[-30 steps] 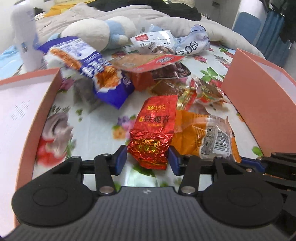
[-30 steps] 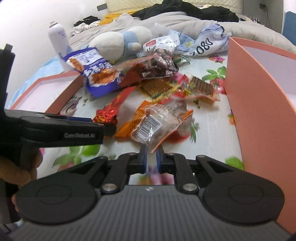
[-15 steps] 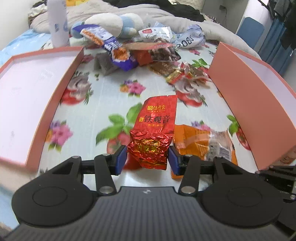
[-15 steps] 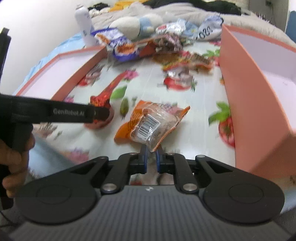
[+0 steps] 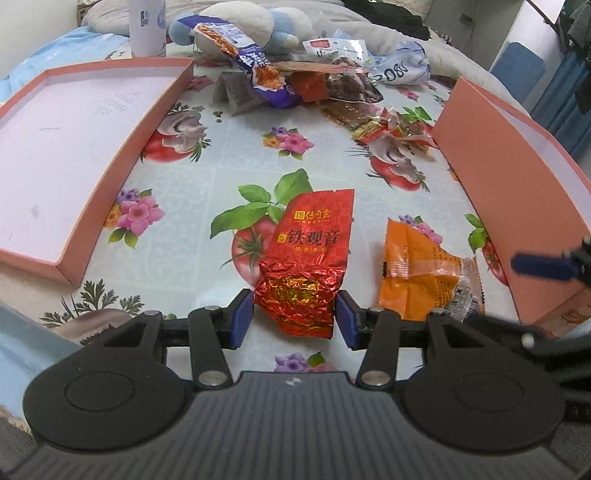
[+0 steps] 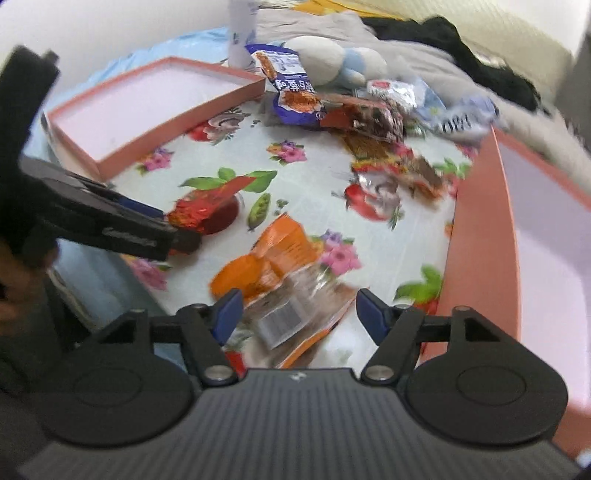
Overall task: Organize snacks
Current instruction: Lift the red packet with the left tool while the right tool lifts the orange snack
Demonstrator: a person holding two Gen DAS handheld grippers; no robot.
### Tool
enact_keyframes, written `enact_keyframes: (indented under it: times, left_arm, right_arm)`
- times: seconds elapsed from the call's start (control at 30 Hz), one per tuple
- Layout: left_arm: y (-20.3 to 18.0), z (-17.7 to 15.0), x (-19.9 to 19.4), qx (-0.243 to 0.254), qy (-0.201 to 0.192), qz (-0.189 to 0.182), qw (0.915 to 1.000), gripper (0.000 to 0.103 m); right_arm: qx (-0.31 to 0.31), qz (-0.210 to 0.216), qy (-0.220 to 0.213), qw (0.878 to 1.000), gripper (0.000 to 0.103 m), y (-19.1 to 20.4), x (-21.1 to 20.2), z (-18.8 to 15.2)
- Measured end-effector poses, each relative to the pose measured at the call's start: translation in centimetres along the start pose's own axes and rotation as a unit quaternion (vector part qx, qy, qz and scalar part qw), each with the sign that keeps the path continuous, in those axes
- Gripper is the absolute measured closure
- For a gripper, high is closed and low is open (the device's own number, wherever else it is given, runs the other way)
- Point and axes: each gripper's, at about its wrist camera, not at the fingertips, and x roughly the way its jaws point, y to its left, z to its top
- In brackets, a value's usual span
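My left gripper [image 5: 294,317] is shut on the crinkled end of a red foil tea packet [image 5: 308,258], held near the front of the flowered table. The packet also shows in the right wrist view [image 6: 207,205]. My right gripper [image 6: 298,314] is open, its jaws wide apart. An orange snack packet [image 6: 284,280] with a clear barcoded end lies loose between and below them; it also shows in the left wrist view [image 5: 421,273]. A pile of snack bags [image 5: 303,79] lies at the back of the table.
A shallow pink box lid [image 5: 74,147] lies at the left, another pink box [image 5: 517,177] at the right. A white bottle [image 5: 147,26] and a plush toy [image 5: 236,18] sit behind the pile. The table's front edge is just below the grippers.
My right gripper has opened and let go of the orange packet, which now lies on the table. Both grippers have pulled back toward the table's front; the left still holds the red packet.
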Motion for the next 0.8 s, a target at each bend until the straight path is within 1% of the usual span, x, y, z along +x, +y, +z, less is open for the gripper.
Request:
enact_keyframes:
  times: [0.1, 0.2, 0.23, 0.27, 0.3, 0.37, 0.4, 0.47, 0.57, 0.63, 0.67, 0.7, 0.73, 0.8]
  left_arm:
    - [0.0, -0.1, 0.2, 0.001, 0.001, 0.002, 1.0, 0.049]
    - [0.1, 0.0, 0.3, -0.003, 0.0, 0.004, 1.0, 0.049]
    - [0.1, 0.0, 0.3, -0.006, 0.001, 0.004, 1.0, 0.049]
    - [0.1, 0.1, 0.4, -0.008, 0.001, 0.004, 1.0, 0.049]
    - [0.2, 0.1, 0.4, -0.01, 0.001, 0.004, 0.9999, 0.049]
    - [0.2, 0.1, 0.5, -0.014, -0.001, 0.005, 0.9999, 0.049]
    - [0.1, 0.1, 0.5, -0.014, -0.002, 0.005, 0.9999, 0.049]
    - [0.1, 0.1, 0.6, -0.012, -0.004, 0.006, 0.9999, 0.049]
    - [0.1, 0.1, 0.6, -0.017, -0.006, 0.006, 0.9998, 0.049]
    - [0.1, 0.1, 0.6, -0.02, -0.007, 0.005, 0.9998, 0.049]
    - [0.1, 0.2, 0.6, -0.021, -0.007, 0.004, 0.9998, 0.049]
    - [0.1, 0.2, 0.6, -0.021, -0.008, 0.004, 0.9997, 0.049]
    - [0.2, 0.2, 0.6, -0.022, -0.008, 0.003, 0.9997, 0.049]
    - [0.3, 0.4, 0.5, -0.026, -0.01, 0.003, 0.9996, 0.049]
  right_arm:
    - [-0.05, 0.016, 0.003, 0.999, 0.033, 0.5, 1.1, 0.3]
    - [-0.1, 0.027, 0.022, 0.994, 0.033, 1.3, 2.6, 0.2]
    - [-0.12, 0.029, 0.029, 0.992, 0.033, 1.6, 3.1, 0.1]
    - [-0.138, 0.024, 0.026, 0.99, 0.028, 1.9, 3.3, 0.0]
    - [-0.149, 0.021, 0.023, 0.988, 0.027, 2.0, 3.5, 0.0]
    - [-0.144, 0.021, 0.025, 0.989, 0.026, 1.7, 4.1, 0.0]
    - [-0.138, 0.021, 0.027, 0.99, 0.023, 1.6, 4.5, 0.0]
    - [-0.129, 0.021, 0.023, 0.991, 0.021, 1.3, 4.9, 0.2]
    - [-0.12, 0.018, 0.017, 0.992, 0.021, 1.0, 5.6, 0.5]
    - [-0.101, 0.023, 0.015, 0.995, 0.022, 0.6, 6.0, 0.7]
    - [-0.096, 0.021, 0.015, 0.995, 0.025, 0.5, 6.2, 0.8]
    - [-0.094, 0.014, 0.013, 0.995, 0.033, 0.4, 6.2, 0.9]
    - [-0.09, 0.013, 0.013, 0.996, 0.033, 0.3, 6.3, 1.0]
    - [-0.082, 0.015, 0.011, 0.996, 0.04, 0.2, 6.2, 1.0]
